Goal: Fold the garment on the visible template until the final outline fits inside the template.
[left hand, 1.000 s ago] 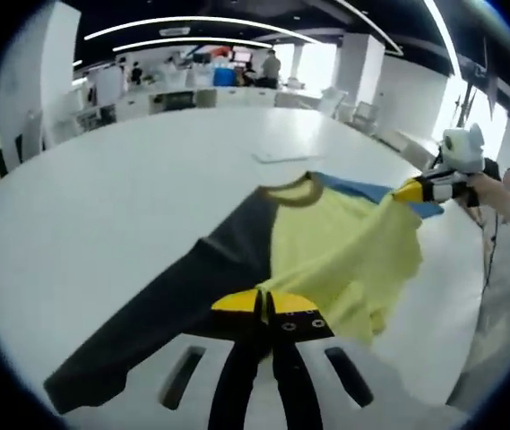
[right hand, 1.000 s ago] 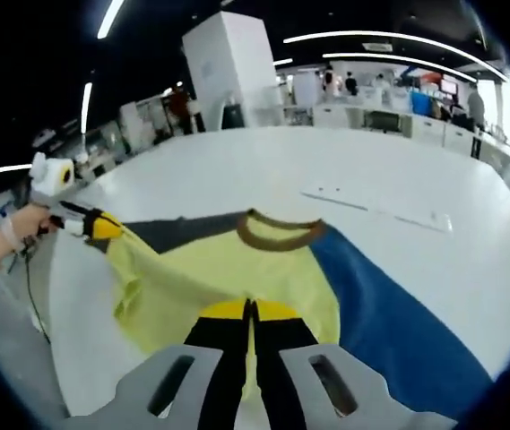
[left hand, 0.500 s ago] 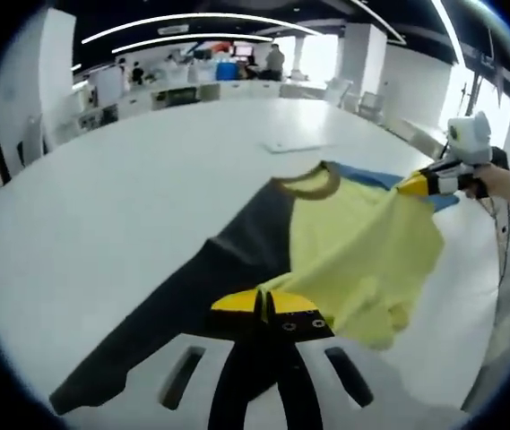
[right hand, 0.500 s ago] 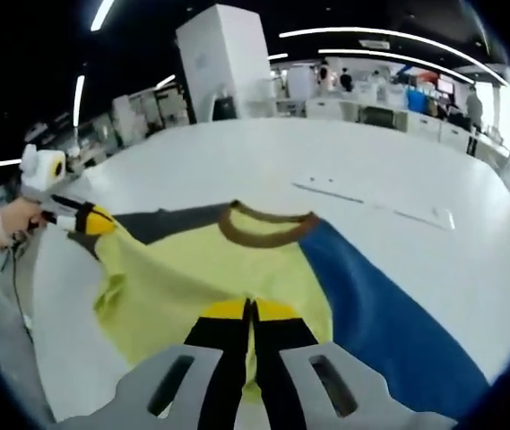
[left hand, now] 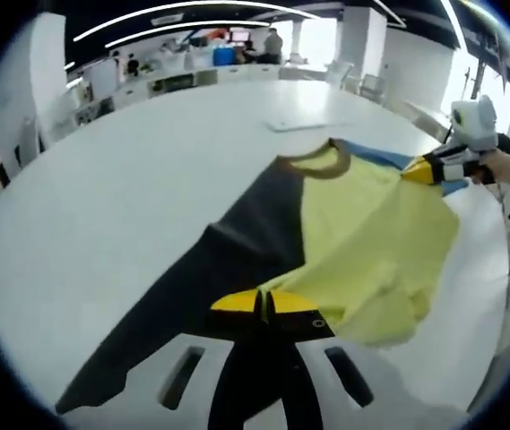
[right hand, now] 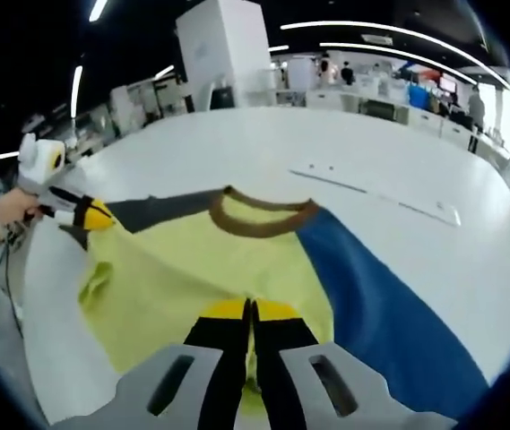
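Left gripper (left hand: 264,305) closed on hem of soft yellow, grey and blue long-sleeved shirt (left hand: 362,233). Right gripper (right hand: 250,309) pinched shut on same hem. Shirt partly lifted over smooth round white table (left hand: 129,170), collar end lying farther off. Hem best kept pulled flat, both sides moved together. Thin cloth sags, creases. Flat pale template (right hand: 380,197) beyond collar.
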{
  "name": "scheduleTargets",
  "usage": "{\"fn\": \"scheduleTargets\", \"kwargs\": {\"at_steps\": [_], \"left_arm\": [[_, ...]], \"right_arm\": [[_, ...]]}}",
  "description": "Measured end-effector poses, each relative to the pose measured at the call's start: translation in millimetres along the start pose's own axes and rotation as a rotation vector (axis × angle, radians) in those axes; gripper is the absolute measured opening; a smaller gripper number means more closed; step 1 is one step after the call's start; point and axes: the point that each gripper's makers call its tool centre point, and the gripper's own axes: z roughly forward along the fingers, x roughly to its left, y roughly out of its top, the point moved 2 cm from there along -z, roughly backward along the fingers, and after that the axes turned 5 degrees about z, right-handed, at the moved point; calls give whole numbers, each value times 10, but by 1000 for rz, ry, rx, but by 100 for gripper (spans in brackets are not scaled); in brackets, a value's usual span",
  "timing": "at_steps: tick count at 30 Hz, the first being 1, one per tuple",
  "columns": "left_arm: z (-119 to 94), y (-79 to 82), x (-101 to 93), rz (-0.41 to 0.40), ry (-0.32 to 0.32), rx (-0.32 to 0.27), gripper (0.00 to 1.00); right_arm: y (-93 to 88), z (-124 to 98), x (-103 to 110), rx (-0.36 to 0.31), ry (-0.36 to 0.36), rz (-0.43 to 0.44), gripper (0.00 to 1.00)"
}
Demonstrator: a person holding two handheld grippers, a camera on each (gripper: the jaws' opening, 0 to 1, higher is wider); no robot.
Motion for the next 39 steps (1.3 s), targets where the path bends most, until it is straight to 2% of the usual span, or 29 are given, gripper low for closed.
{"fn": "scheduleTargets", "kwargs": {"at_steps": [6, 14, 24, 27, 30, 33, 39], "left_arm": [[64, -31, 37, 16, 3, 22, 0], [74, -49, 24, -1, -1, 11, 0], [65, -59, 70, 24, 30, 6, 7], [57, -59, 87, 35, 46, 8, 10], [50, -68, 128, 32, 57, 1, 14], [15, -79, 161, 21, 68, 1, 20], [-54, -57, 195, 41, 88, -9, 23]], "right_arm": [[-43, 56, -23, 16, -7, -9, 2], [-100, 106, -52, 25, -9, 0, 2], [-134, 163, -76, 22, -7, -12, 3], [-133, 136, -34, 21, -16, -105, 3], [-121, 91, -18, 13, -38, -123, 6], [-98, 28, -45, -11, -50, -104, 7], [-80, -65, -74, -30, -66, -92, 12]]}}
